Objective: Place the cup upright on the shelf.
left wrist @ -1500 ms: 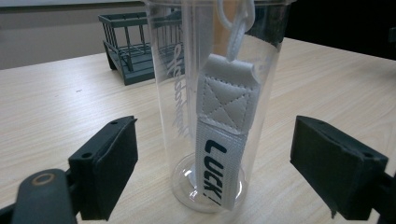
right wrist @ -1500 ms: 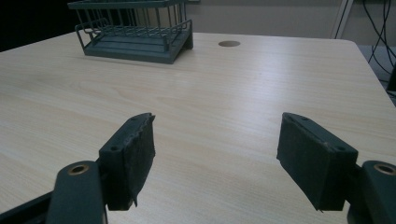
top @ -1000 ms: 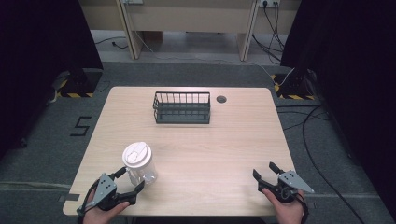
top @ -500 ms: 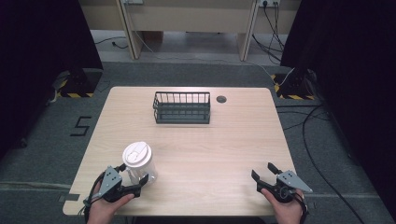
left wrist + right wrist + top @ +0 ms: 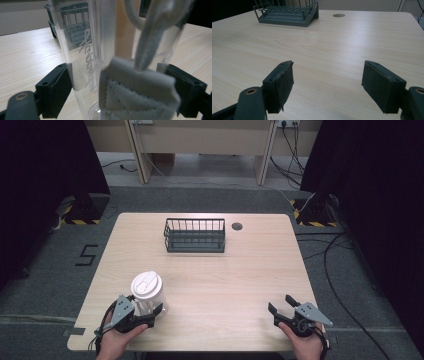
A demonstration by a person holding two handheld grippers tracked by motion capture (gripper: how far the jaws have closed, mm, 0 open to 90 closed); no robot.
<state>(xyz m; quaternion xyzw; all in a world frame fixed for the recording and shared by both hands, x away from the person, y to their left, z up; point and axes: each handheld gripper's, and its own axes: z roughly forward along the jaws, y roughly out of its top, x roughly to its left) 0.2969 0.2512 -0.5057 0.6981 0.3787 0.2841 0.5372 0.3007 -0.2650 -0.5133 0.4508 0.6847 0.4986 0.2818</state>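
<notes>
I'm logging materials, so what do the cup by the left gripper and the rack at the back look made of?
Cup: clear, glossy plastic by the look, since the rack shows through its wall; its white lid looks like matte plastic. Rack: thin dark bars, probably coated metal wire.

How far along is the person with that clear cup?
Early stage. The left gripper has its jaws on either side of the clear lidded cup, which stands on the table. Probably left: lifting and moving it, perhaps to the wire basket. The right gripper waits open.

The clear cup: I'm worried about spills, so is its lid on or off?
On. In the high view a white lid caps the clear cup, which stands upright.
</notes>
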